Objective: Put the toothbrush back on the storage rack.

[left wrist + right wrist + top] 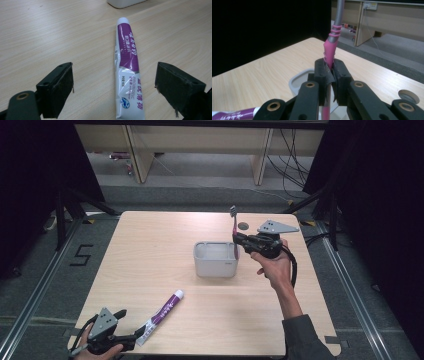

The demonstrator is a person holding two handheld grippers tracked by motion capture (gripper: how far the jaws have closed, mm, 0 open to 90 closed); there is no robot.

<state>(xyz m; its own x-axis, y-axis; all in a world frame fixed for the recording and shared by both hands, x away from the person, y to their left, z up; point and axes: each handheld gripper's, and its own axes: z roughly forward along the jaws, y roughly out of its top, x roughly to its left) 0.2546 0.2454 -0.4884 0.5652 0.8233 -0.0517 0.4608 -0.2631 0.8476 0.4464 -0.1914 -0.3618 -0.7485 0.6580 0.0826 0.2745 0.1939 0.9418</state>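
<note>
Toothbrush (331,46), pink handle, grey neck

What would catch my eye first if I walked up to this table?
Probably the pink toothbrush, held upright in the shut right gripper at the right edge of the grey box mid-table. Next, the purple and white toothpaste tube lying flat near the front edge, between the open jaws of the left gripper.

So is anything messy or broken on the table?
Nothing spilled or broken. The toothpaste tube lies flat between the open left tongs, and the right tongs pinch a pink toothbrush upright by the grey box.
</note>
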